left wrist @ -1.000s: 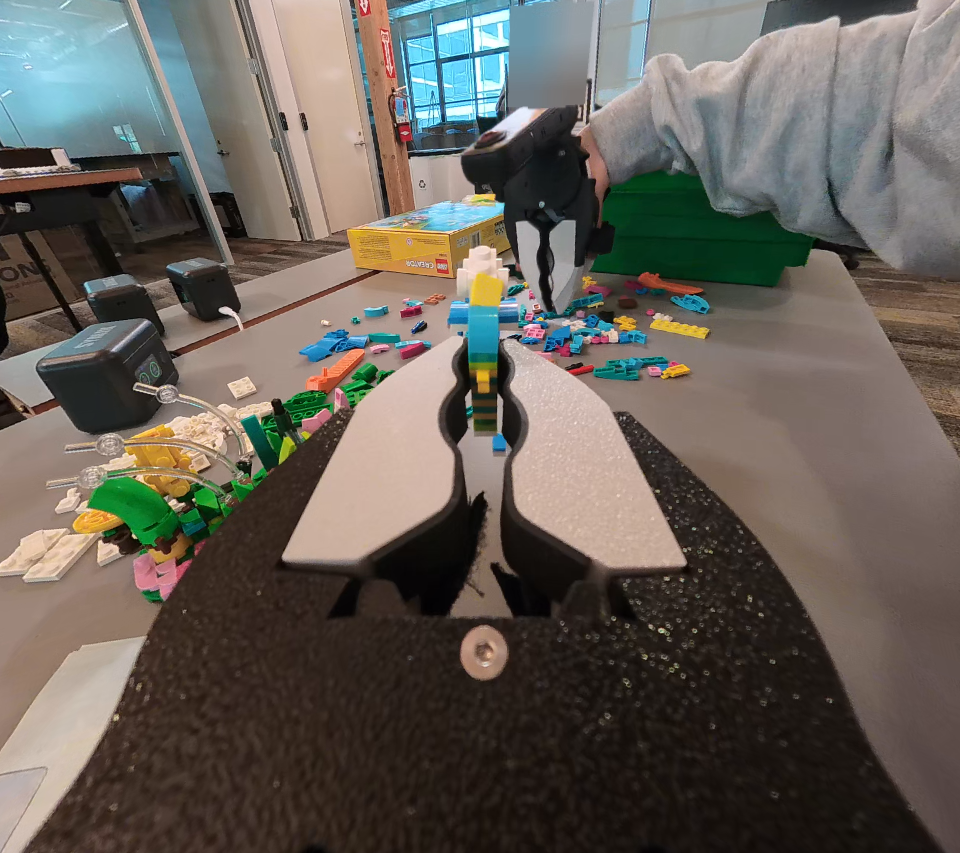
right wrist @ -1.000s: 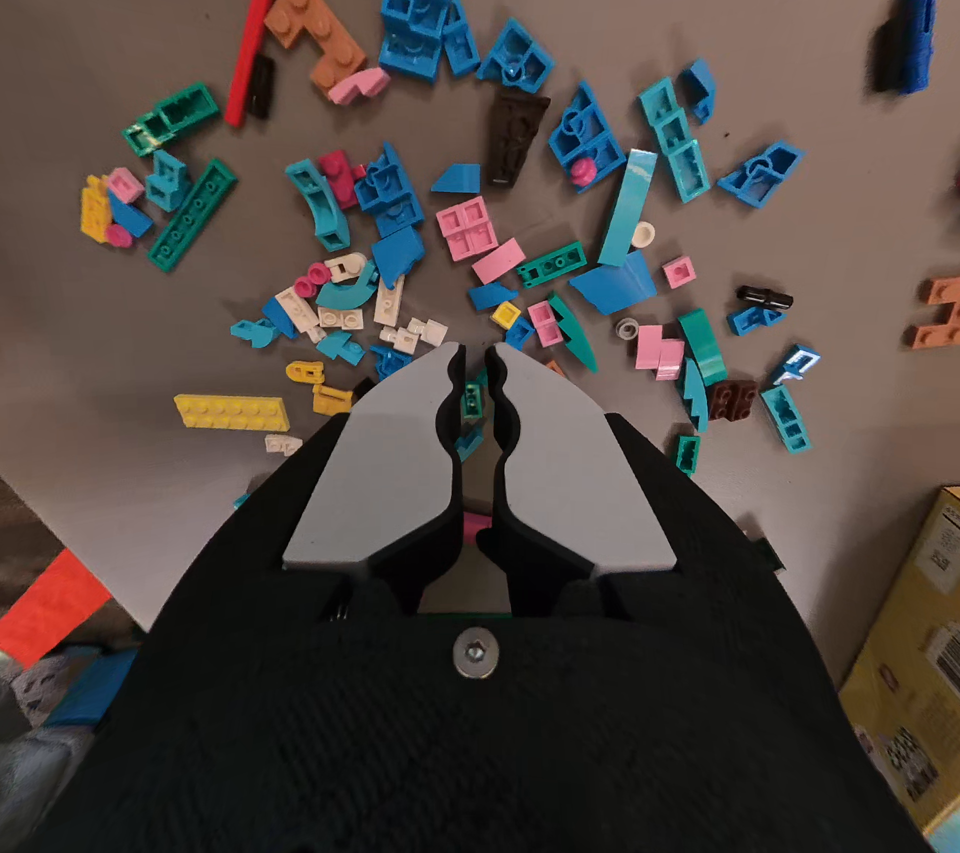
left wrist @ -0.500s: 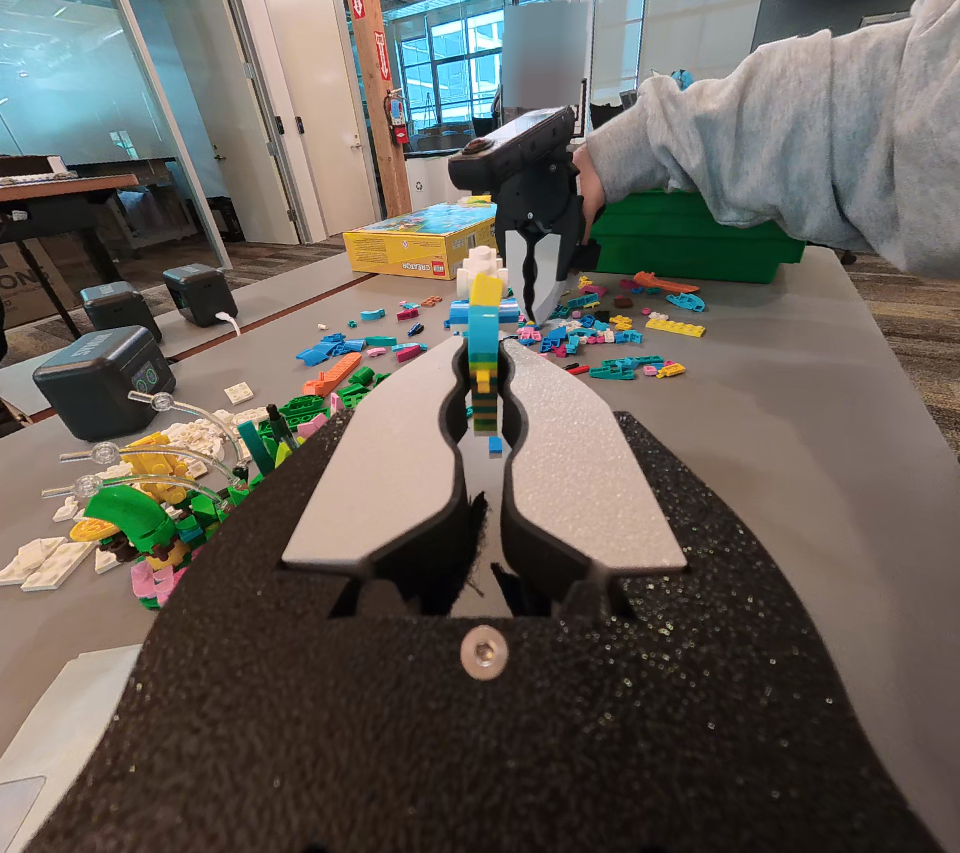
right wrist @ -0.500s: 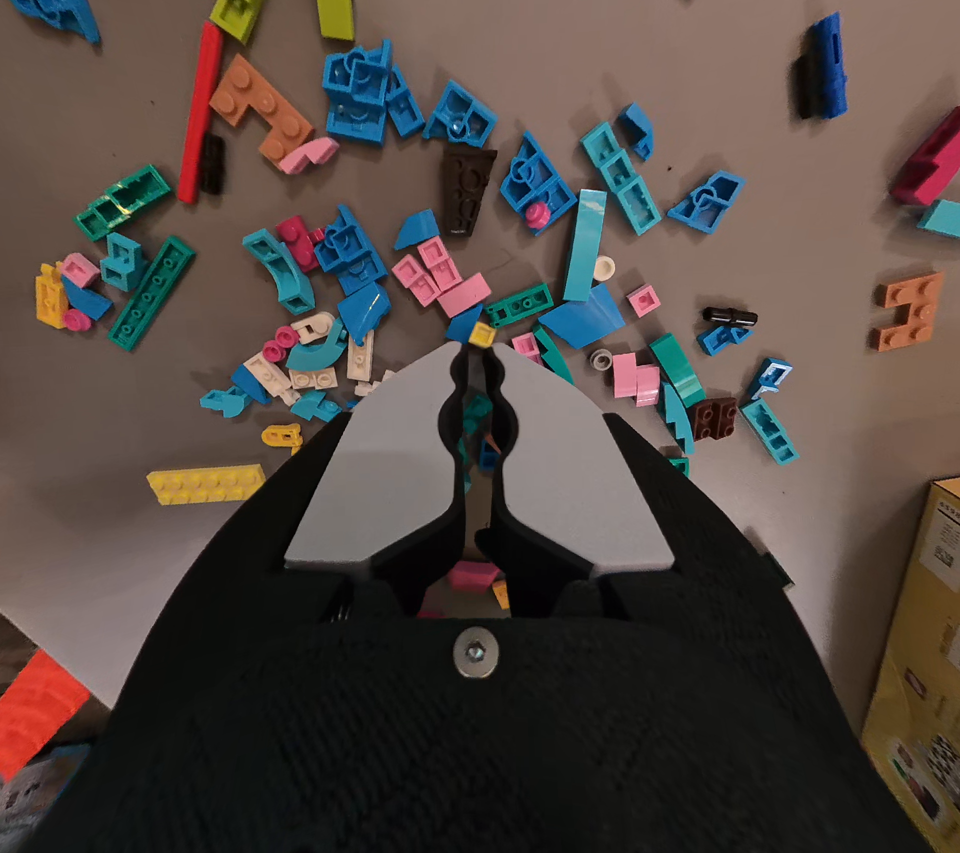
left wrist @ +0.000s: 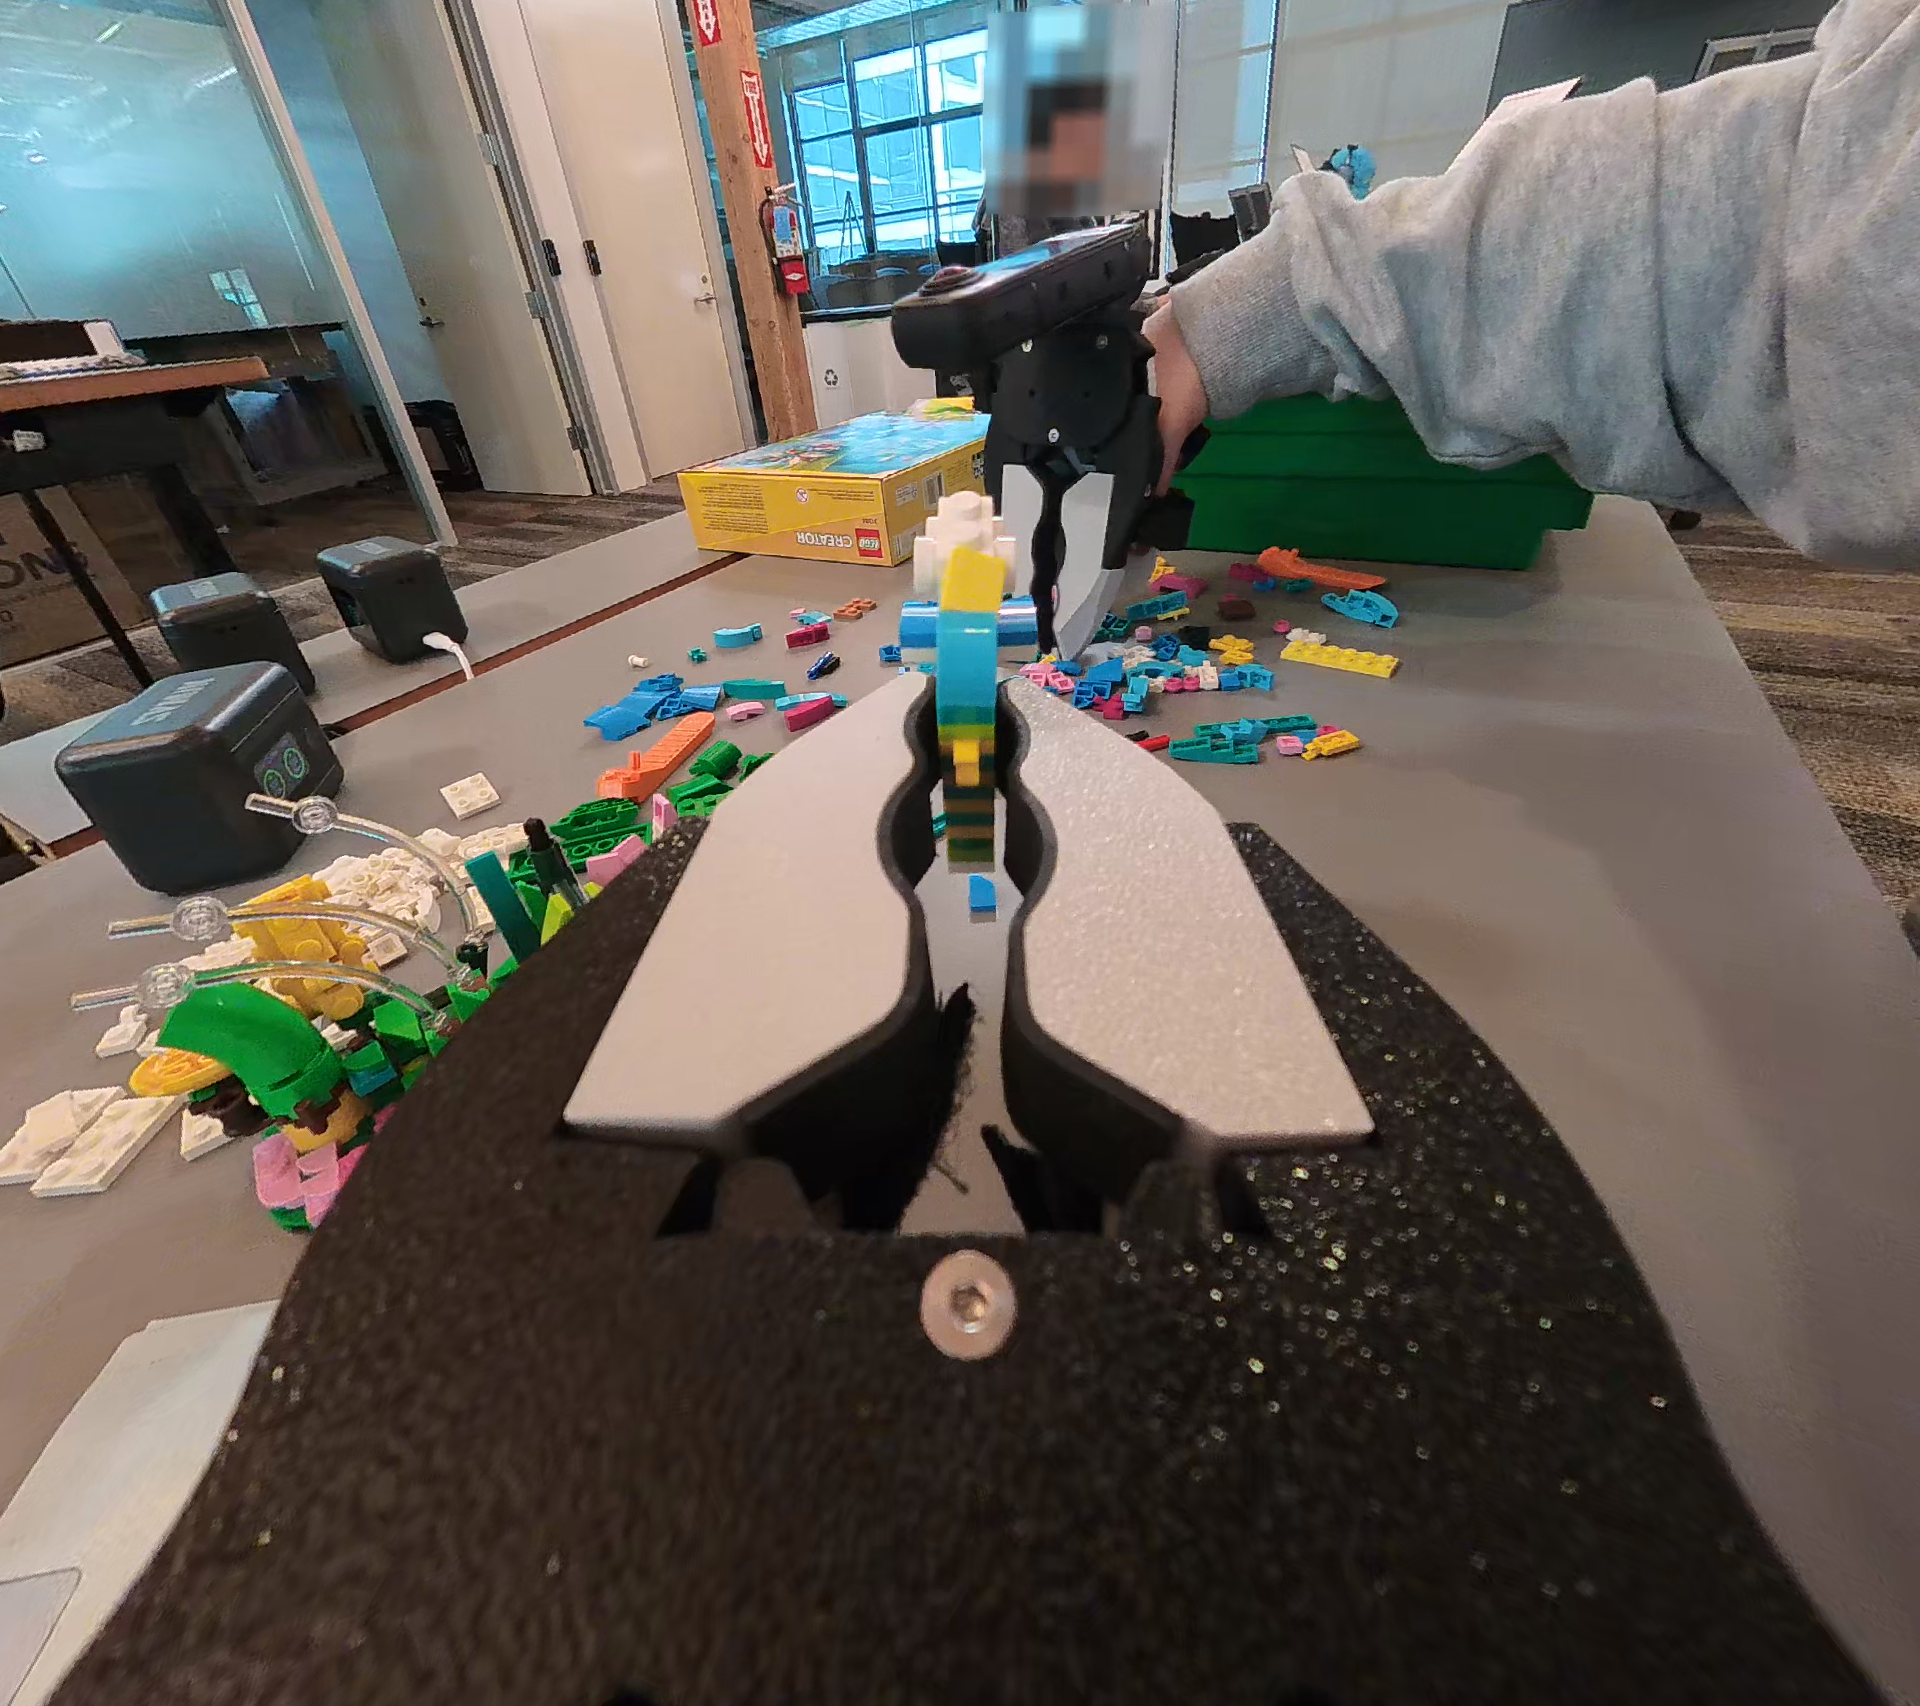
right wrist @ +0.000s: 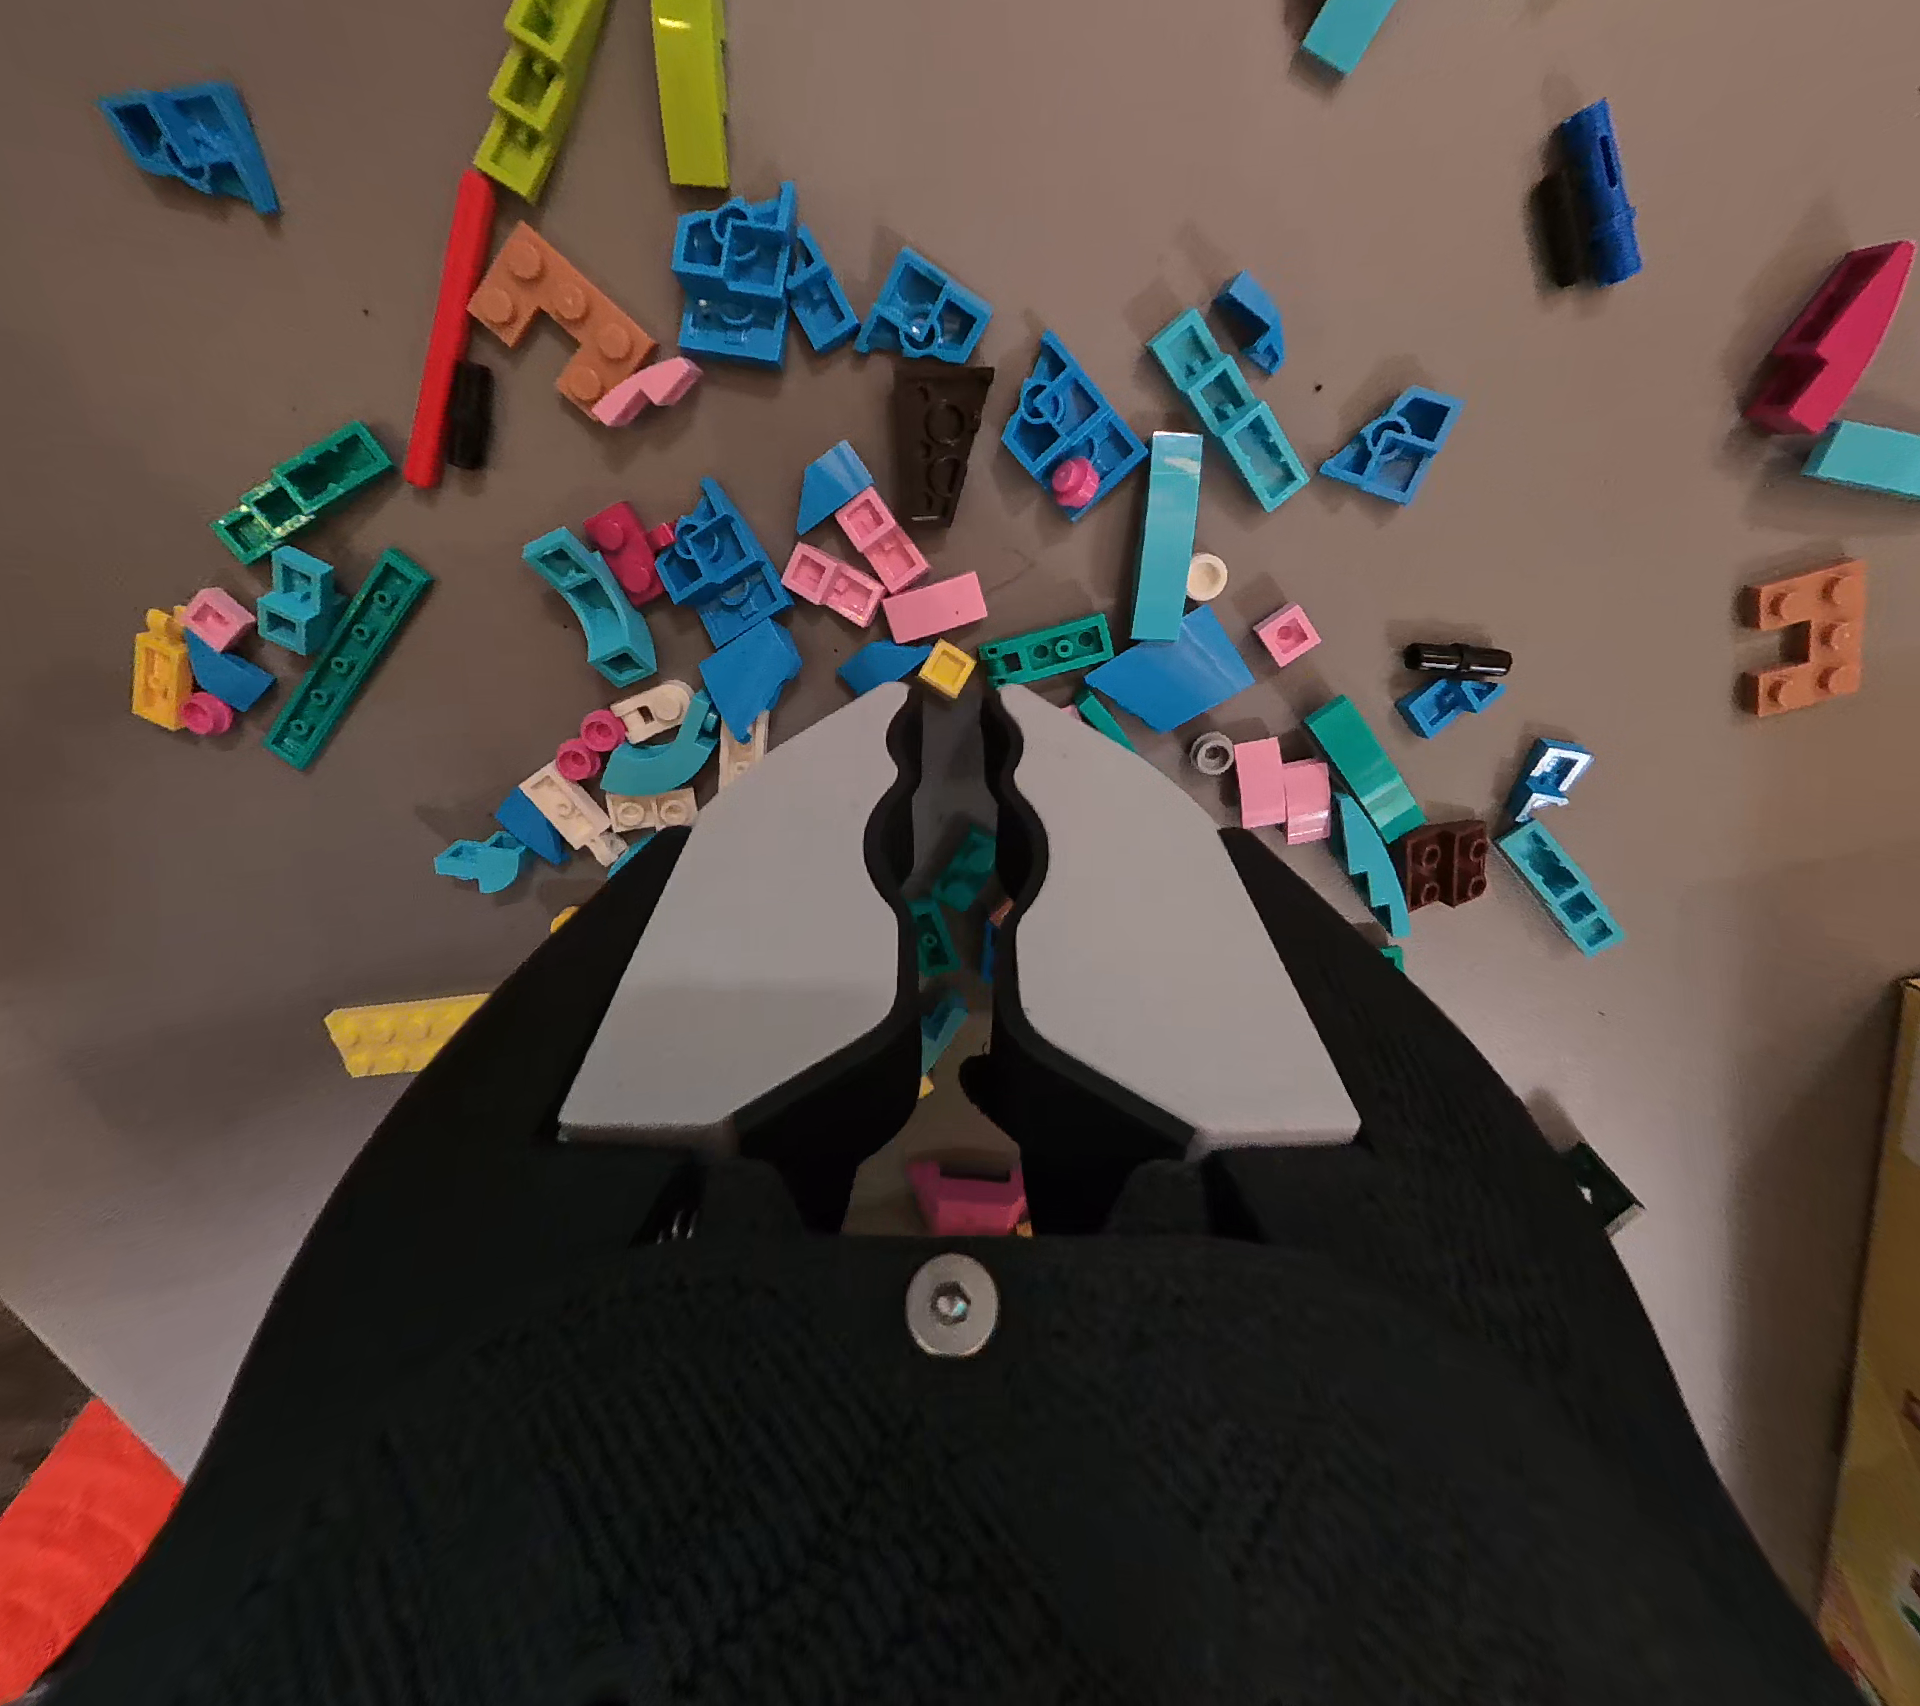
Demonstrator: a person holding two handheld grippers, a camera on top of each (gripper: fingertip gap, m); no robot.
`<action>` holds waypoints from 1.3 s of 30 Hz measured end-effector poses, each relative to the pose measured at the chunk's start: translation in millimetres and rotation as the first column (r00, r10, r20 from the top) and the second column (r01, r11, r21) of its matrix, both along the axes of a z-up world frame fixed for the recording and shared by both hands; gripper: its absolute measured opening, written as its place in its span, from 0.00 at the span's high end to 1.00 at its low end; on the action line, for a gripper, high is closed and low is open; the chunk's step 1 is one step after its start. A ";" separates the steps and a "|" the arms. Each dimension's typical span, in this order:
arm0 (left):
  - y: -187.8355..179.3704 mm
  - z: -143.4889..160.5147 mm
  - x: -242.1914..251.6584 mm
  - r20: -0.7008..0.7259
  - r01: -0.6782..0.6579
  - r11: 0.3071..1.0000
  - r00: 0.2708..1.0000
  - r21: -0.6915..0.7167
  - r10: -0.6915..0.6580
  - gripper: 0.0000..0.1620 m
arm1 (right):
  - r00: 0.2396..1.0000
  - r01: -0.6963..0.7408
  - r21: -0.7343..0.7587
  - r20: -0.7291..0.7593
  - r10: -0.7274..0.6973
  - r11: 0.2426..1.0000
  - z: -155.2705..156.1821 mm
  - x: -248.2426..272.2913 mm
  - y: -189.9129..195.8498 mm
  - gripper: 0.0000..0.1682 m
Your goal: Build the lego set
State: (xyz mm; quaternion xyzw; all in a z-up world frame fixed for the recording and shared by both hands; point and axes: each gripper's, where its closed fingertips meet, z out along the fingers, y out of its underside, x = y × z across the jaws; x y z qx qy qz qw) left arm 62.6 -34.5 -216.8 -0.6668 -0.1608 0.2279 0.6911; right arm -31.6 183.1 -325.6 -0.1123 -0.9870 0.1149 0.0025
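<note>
A: Eyes on the small lego build [left wrist: 966,700], a thin upright stack with a yellow top, light blue middle and green-striped base, pinched between the fingertips of the left gripper [left wrist: 964,711]. The fingers are narrow, closed onto it, and it stands clear above the grey table [left wrist: 1507,877].

B: And the right gripper [right wrist: 948,700] points straight down over the loose brick scatter [right wrist: 935,513]. Its fingers are parted by a slim gap, nothing between them. A tiny yellow square tile [right wrist: 947,669] lies right at the tips.

A: From the left wrist view that right gripper [left wrist: 1060,617] hangs over the far pile, tips just above the bricks, a grey sleeve [left wrist: 1558,285] reaching in from the right.

B: Crowded under there. Pink plates [right wrist: 862,555], blue wedges, a teal strip [right wrist: 1047,648] all packed near the tips. Open table further out, past the lime pieces [right wrist: 681,25] at the top.

A: Left of the held build, a green and yellow model [left wrist: 270,1033] with clear curved rods sits near the table's left edge, white pieces around it. The right half of the table is bare out to its edge.

B: Yellow set box [left wrist: 831,493] and a green bin [left wrist: 1382,472] line the far end.
</note>
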 end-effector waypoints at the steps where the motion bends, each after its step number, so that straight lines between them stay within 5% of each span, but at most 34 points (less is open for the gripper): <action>1: -0.1 0.1 -0.2 0.000 -0.001 1.000 1.000 0.000 0.001 0.95 | 1.000 0.000 -0.005 0.002 0.000 1.000 0.1 0.0 -0.7 0.94; 9: 0.5 0.8 -0.5 -0.001 0.003 1.000 1.000 0.000 -0.003 0.95 | 1.000 -0.024 -0.016 -0.004 0.024 1.000 -0.9 -0.4 -3.9 0.97; 16: 0.2 0.5 -1.7 0.001 0.000 1.000 1.000 0.000 0.000 0.95 | 0.975 -0.141 0.014 -0.174 0.141 0.990 18.9 -5.4 -13.1 1.00; 25: -0.1 -0.5 -2.7 0.002 -0.002 1.000 1.000 -0.005 0.002 0.95 | 0.994 -0.045 0.086 -0.099 0.053 0.995 6.3 -5.9 0.0 0.97; 39: -0.1 -0.9 -2.7 0.004 0.001 1.000 1.000 -0.006 -0.001 0.95 | 1.000 0.021 -0.004 -0.021 -0.021 1.000 0.3 -5.6 -7.1 0.94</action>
